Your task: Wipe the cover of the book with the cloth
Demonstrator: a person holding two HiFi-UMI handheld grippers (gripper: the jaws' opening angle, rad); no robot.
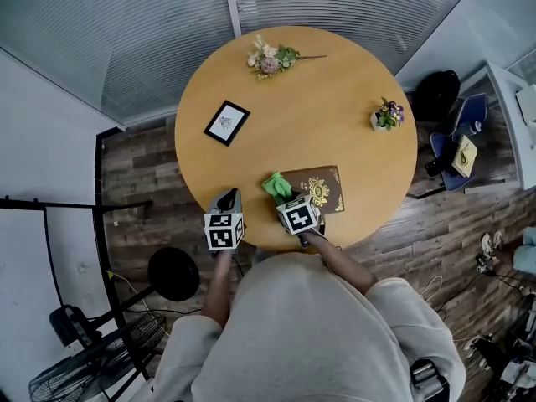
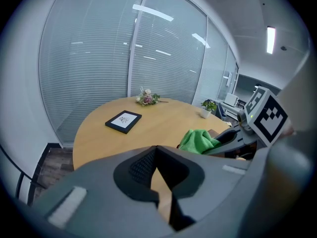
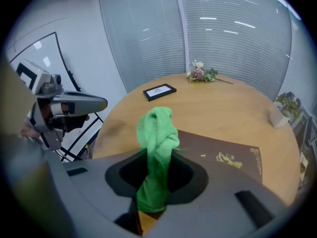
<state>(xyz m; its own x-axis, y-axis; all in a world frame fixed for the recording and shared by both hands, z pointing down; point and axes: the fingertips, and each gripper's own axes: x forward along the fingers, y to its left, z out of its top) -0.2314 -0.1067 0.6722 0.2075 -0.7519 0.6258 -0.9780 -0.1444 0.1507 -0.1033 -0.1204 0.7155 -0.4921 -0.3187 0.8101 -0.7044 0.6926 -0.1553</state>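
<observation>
Right gripper (image 3: 157,168) pinches cloth (image 3: 158,128) by book (image 3: 223,150); left gripper (image 2: 157,150) pressed together, seen only in gripper views.

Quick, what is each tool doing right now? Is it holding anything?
Left tool: shut, holding nothing.
Right tool: shut on the green cloth.
</observation>
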